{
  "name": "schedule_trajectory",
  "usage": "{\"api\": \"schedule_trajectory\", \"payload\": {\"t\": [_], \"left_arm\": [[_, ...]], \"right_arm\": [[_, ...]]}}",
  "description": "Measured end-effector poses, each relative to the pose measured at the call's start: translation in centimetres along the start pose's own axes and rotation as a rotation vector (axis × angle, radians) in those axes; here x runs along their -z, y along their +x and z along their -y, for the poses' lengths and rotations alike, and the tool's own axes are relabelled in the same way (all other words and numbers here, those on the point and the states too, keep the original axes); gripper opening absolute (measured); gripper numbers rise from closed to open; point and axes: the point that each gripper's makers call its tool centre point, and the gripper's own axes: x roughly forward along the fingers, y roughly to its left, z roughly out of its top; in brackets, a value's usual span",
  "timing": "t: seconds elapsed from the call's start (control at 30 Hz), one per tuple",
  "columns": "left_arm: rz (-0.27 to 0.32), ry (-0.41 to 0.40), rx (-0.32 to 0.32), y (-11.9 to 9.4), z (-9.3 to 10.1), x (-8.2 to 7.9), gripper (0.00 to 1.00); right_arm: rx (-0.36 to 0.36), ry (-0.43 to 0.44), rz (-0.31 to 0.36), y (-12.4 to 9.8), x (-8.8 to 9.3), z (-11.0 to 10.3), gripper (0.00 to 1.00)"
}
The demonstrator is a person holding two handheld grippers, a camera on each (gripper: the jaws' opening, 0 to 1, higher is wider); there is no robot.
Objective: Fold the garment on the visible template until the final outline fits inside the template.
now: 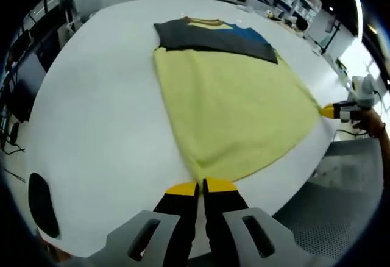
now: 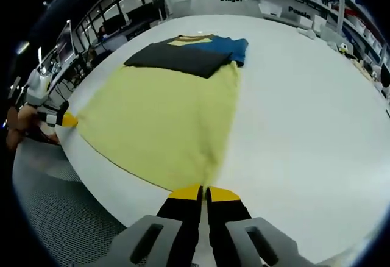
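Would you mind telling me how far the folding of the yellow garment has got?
Done: the sleeves look folded in across the top of the garment. In hand: the left gripper and right gripper are each shut on a bottom hem corner. Left: carrying the hem up over the white table; no template outline is discernible.

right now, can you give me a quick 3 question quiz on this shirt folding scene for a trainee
1. True or false: the left tool is shut on the hem of the yellow shirt.
2. What lies across the shirt's top end? A) dark grey panel B) red towel C) cardboard box
3. Fill in: the shirt lies on a ____ table.

Key: 1 true. 2 A. 3 white. In the right gripper view the right tool also pinches a hem corner, and a blue sleeve shows beside the dark panel.
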Motion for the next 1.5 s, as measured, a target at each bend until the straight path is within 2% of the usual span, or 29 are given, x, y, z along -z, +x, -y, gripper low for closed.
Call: {"api": "schedule_trajectory", "payload": {"t": [0.17, 0.3, 0.33, 0.47, 0.6, 0.83, 1.0, 1.17, 1.5], "left_arm": [[-0.024, 0.048, -0.002, -0.2, 0.2, 0.2, 0.02], [-0.054, 0.097, 0.003, -0.4, 0.3, 0.6, 0.02], [-0.076, 0.148, 0.017, -0.6, 0.4, 0.9, 0.02], [-0.117, 0.180, 0.033, -0.8, 0.8, 1.9, 0.02], [-0.113, 0.248, 0.054, -1.2, 0.9, 2.3, 0.02], [-0.146, 0.276, 0.082, -1.5, 1.5, 3.6, 0.02], [-0.155, 0.262, 0.104, -1.8, 1.8, 4.3, 0.02], [-0.172, 0.257, 0.113, -2.0, 1.9, 5.0, 0.02], [-0.208, 0.261, 0.119, -2.7, 2.6, 6.2, 0.02]], "right_arm": [[-0.007, -0.064, -0.044, -0.2, 0.4, -0.1, 0.00], [-0.010, -0.081, -0.069, -0.3, 0.8, -0.3, 0.00], [-0.011, -0.088, -0.080, -0.4, 1.0, -0.4, 0.00], [-0.023, -0.100, -0.121, -0.9, 1.8, -0.4, 0.00], [-0.028, -0.109, -0.122, -1.4, 2.3, -0.8, 0.00], [-0.029, -0.107, -0.158, -1.9, 3.6, -1.3, 0.00], [-0.018, -0.119, -0.175, -2.3, 4.0, -1.5, 0.00], [-0.026, -0.038, -0.210, -2.6, 5.0, -1.8, 0.00], [-0.026, -0.036, -0.236, -3.3, 5.9, -2.3, 0.00]]}}
